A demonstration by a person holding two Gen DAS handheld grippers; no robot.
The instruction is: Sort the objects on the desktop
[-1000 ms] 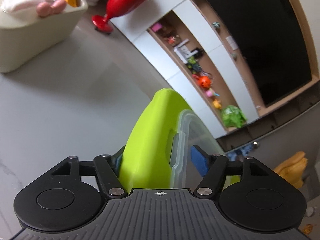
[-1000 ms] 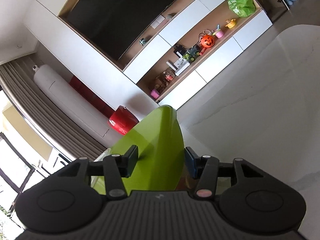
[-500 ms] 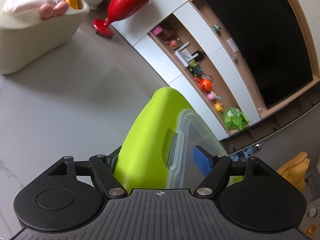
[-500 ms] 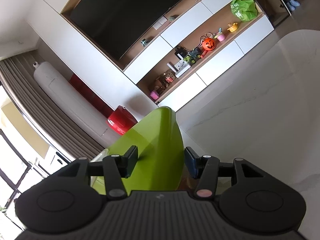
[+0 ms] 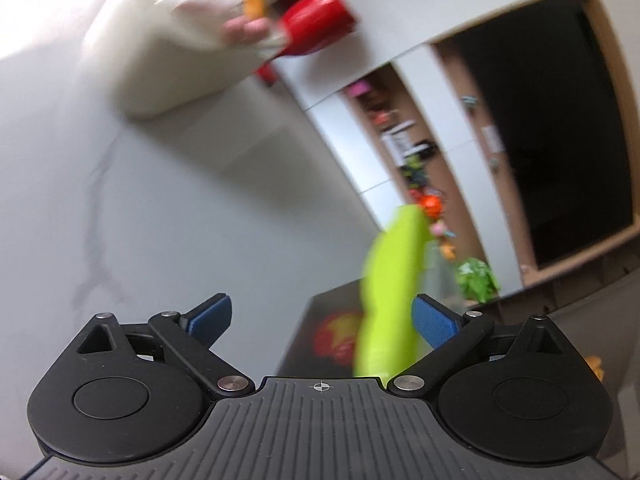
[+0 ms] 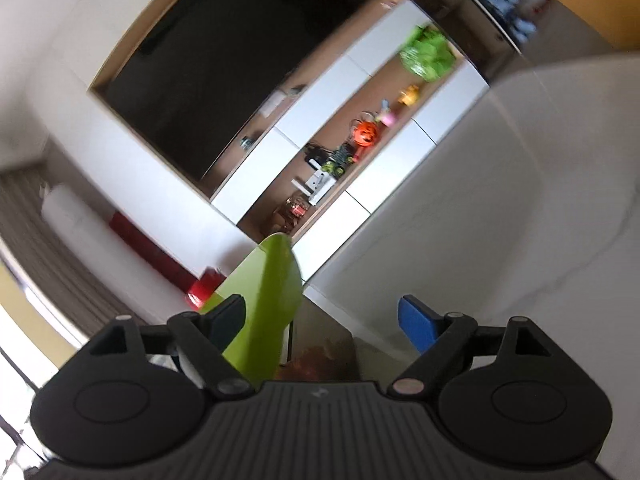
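A lime-green lidded clear container (image 5: 390, 292) stands on edge by the right pad of my left gripper (image 5: 322, 320), which is open. In the right wrist view the same green lid (image 6: 266, 304) sits against the left pad of my right gripper (image 6: 322, 318), also open. A dark packet with a red and yellow print (image 5: 332, 336) lies under the container. A cream storage bin (image 5: 168, 52) with tissue and pink and orange items stands at the table's far left.
A red goblet (image 5: 316, 26) stands behind the bin. The white marble table (image 5: 160, 208) spreads left; its rounded edge (image 6: 560, 76) shows on the right. A TV wall with toy shelves lies beyond.
Both grippers have opened and let go of the green-lidded container. The left gripper has swung left, so the container now sits near its right pad. Both views are blurred by motion.
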